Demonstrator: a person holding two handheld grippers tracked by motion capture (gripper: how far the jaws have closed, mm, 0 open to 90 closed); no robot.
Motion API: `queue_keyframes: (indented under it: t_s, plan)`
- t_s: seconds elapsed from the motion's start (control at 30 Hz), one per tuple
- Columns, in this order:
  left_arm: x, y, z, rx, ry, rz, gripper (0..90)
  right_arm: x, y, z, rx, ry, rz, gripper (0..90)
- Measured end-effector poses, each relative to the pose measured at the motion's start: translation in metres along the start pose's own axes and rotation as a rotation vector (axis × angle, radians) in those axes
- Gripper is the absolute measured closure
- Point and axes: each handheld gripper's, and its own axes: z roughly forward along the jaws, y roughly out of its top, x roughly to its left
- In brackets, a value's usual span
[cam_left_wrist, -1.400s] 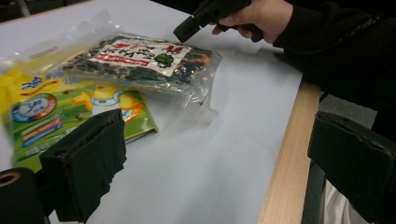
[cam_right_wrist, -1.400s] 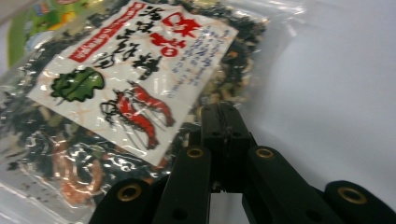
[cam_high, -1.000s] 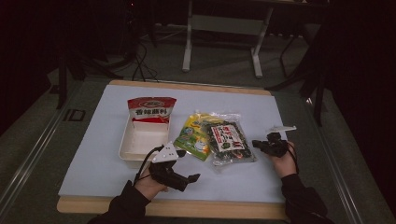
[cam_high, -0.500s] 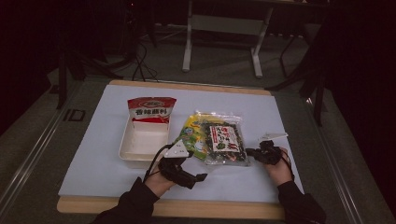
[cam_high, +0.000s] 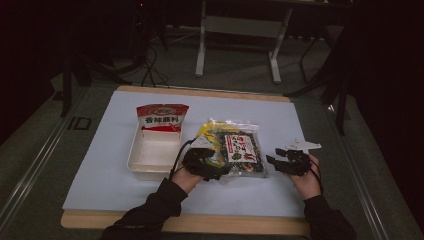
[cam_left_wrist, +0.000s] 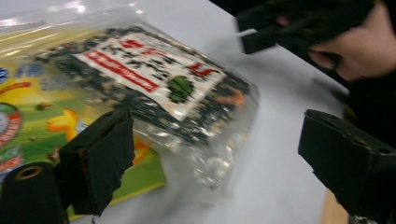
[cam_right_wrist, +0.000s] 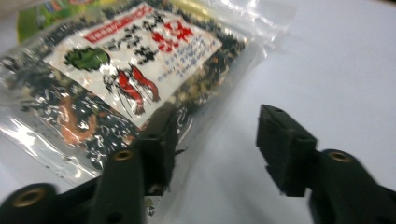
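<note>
At centre frame, the right gripper (cam_high: 272, 161), jaws just sprung apart and empty, has closed on the dark seaweed packet (cam_high: 241, 151) as the wide-open left gripper (cam_high: 220, 174) slides in, a two-handed pickup apparently imminent.

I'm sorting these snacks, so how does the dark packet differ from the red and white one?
The dark packet lies flat on the table; the red packet leans at the far end of the white tray. The dark packet is clear, its dark contents visible around a white label; the red packet is opaque. The dark packet overlaps a yellow-green packet; the red packet overlaps no other packet. Both are sealed packets with printed labels.
</note>
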Motion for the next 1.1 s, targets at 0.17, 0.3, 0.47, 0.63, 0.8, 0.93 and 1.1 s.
queue_keyframes:
  t_s: [0.17,0.3,0.47,0.63,0.8,0.93,1.1]
  plan:
    - [0.008,0.004,0.012,0.033,0.047,-0.023,14.3,0.004,0.004,-0.012,-0.063,-0.004,-0.003,31.1]
    - [0.017,0.004,0.024,0.051,0.079,-0.064,15.8,0.007,0.008,-0.018,-0.093,-0.014,-0.01,24.8]
    - [0.033,0.003,0.035,0.072,0.078,-0.134,16.9,0.008,0.009,-0.02,-0.087,0.001,-0.015,18.6]
    - [0.041,-0.004,0.047,0.1,0.004,-0.182,23.2,0.007,0.006,-0.019,-0.066,0.019,0.003,17.6]
    - [0.047,-0.002,0.05,0.083,-0.023,-0.233,29.0,0.005,0.003,-0.015,-0.039,0.029,0.016,17.0]
    - [0.05,0.001,0.053,0.09,-0.006,-0.244,38.5,0.004,0.002,-0.012,-0.026,0.044,0.029,16.9]
    - [0.05,0.004,0.056,0.123,0.012,-0.231,53.1,0.004,0.0,-0.007,-0.012,0.058,0.033,17.0]
